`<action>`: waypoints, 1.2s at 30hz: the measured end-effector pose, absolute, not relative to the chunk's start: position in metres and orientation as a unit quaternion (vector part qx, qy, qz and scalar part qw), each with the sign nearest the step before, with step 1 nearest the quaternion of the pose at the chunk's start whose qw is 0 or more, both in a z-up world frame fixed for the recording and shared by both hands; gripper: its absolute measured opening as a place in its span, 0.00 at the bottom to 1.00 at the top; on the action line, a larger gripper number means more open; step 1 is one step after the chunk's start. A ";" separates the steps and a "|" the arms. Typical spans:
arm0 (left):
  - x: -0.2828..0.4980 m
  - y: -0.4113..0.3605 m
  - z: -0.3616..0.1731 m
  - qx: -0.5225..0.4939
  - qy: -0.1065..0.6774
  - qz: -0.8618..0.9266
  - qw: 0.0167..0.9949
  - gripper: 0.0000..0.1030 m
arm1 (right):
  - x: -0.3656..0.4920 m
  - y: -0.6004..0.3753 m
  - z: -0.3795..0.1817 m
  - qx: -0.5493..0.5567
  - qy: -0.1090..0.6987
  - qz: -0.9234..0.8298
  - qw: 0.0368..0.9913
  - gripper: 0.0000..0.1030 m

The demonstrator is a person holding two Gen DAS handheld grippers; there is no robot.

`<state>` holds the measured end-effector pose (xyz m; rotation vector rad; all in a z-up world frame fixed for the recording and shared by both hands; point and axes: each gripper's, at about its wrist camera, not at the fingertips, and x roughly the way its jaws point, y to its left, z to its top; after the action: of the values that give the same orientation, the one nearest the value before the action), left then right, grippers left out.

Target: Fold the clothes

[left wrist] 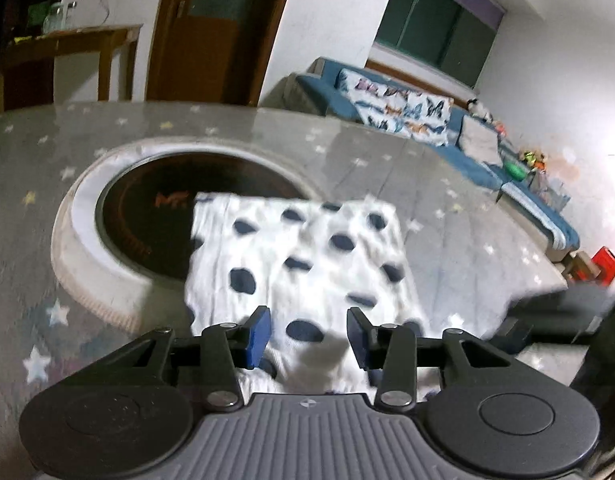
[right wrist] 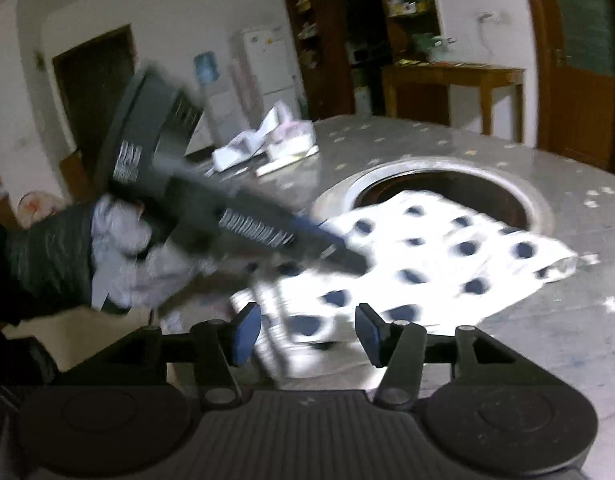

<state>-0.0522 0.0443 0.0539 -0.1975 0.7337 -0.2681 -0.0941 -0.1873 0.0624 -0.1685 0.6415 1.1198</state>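
**Both grippers poised at the near edge of the dotted cloth**

Left wrist view: the left gripper hangs over the near end of the cloth, a white piece with dark dots already lying as a rough rectangle on the table. Its blue pads stand partly apart with fabric showing in the gap, but they press on nothing; the cloth lies under them, not between them. The far end of the cloth overlaps the round dark opening set in the table, likely because the piece was spread across the middle, where there is most room. A sofa stands beyond.

Right wrist view: the right gripper sits at the near corner of the cloth, its pads parted to a middling width and empty, with a bunched edge of fabric just ahead of them. That spacing would suit taking a doubled hem. The left gripper reaches in from the left, blurred, held by a hand in a dark sleeve, its tip over the cloth's left side; whether it touches cannot be told. The two tools flank the same end, which I read as setting up a further fold away from the person. Crumpled paper lies well apart at the far table edge.
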 end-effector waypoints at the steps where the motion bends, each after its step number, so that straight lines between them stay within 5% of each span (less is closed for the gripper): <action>1: -0.054 0.045 0.053 -0.097 0.358 -0.130 0.920 0.43 | -0.090 -0.192 0.066 -0.076 0.296 0.514 0.802 0.52; 20: -0.074 0.024 0.046 -0.061 0.350 -0.163 0.921 0.43 | 0.053 -0.166 0.021 -0.087 0.333 0.344 0.874 0.46; 36: -0.079 0.047 0.060 -0.087 0.320 -0.123 0.935 0.45 | 0.036 -0.096 0.049 -0.156 0.307 0.441 0.829 0.48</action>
<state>-0.0786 0.0467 0.0596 -0.1788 0.6547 -0.2514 0.0361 -0.0960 0.0488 -0.3314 0.6509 0.9354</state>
